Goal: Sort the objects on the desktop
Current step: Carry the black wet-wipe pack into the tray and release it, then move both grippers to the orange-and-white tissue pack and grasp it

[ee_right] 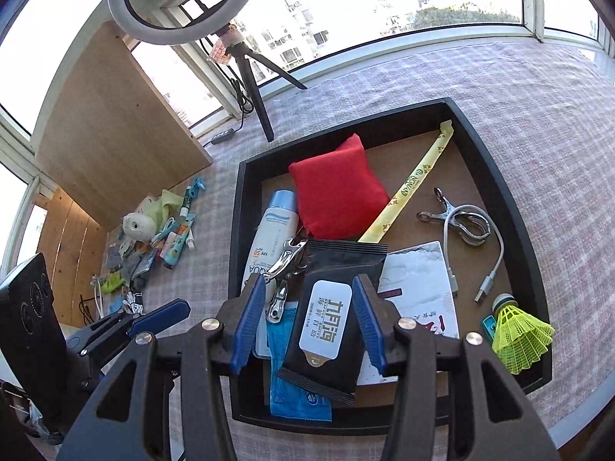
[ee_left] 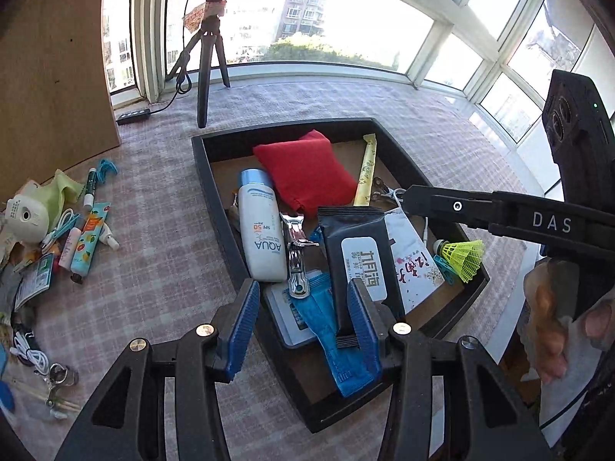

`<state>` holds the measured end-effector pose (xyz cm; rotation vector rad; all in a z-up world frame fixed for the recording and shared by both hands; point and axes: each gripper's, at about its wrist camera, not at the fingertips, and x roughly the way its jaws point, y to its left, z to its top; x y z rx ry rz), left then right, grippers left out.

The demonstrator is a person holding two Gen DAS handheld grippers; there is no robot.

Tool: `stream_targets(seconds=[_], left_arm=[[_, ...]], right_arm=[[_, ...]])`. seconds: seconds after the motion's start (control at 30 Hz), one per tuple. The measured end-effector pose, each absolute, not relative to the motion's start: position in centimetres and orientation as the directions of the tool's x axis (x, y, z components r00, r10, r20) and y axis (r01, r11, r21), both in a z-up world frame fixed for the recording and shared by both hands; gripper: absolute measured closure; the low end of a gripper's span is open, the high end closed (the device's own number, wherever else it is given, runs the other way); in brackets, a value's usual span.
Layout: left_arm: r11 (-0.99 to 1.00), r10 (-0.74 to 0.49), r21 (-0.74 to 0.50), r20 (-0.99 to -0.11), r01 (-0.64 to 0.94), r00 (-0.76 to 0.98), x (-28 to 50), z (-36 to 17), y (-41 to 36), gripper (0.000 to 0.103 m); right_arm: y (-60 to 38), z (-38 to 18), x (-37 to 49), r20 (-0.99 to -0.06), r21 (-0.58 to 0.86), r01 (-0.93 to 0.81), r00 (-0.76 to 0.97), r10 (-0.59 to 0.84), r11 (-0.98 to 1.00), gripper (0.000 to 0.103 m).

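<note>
A black tray (ee_right: 511, 207) on the checked desk (ee_right: 557, 115) holds a red pouch (ee_right: 338, 188), sunscreen bottle (ee_right: 273, 226) and yellow shuttlecock (ee_right: 519, 340). The right gripper (ee_right: 309, 322) hangs open over a black wipes pack (ee_right: 330, 319) in the tray. The left gripper (ee_left: 303, 324) is open, empty.

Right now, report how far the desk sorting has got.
Done: the black tray already holds a red pouch, sunscreen bottle, shuttlecock and clips. In hand: nothing; the right tool hangs open around the black wipes pack, the left tool is open too. Left: the pile beside the wooden board.
</note>
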<state>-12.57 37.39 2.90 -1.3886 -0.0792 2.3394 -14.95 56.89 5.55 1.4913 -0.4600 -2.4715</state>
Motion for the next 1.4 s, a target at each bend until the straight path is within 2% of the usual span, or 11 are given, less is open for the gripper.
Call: stream_targets(seconds=[0.3,0.7,0.87,1.13,1.4], left_arm=[[-0.947,0.319,-0.262,-0.827,-0.184,-0.463,-12.4,2.5,28.7,0.058],[-0.936,0.181,-0.306,-0.843,0.176,-0.506,-14.3,2.8,10.9,0.058],[-0.882,0.177,-0.358,-0.854,0.306,-0.489,-17.4,1.9,4.6,0.058],[-0.788,0.209,-0.433,-0.857,0.438,-0.471,-24.0,-1.5,0.1,0.06],[-0.772,0.242,-0.446,-0.866,0.454,-0.438,-28.1,-4.3,0.3,0.06]], right_arm=[[51.5,6.8,-15.9,-0.799,0.388,0.131,-0.445,-0.404,-0.912,0.056],[37.9,8.4,-23.1,-0.803,0.385,0.353,-0.327,-0.498,-0.853,0.057],[30.5,8.2,-27.8,-0.826,0.373,0.441,-0.243,-0.508,-0.817,0.057],[19.3,4.1,-35.2,-0.881,0.327,0.549,-0.117,-0.458,-0.769,0.057],[14.4,-1.4,-39.6,-0.904,0.343,0.554,-0.025,-0.427,-0.758,0.057]])
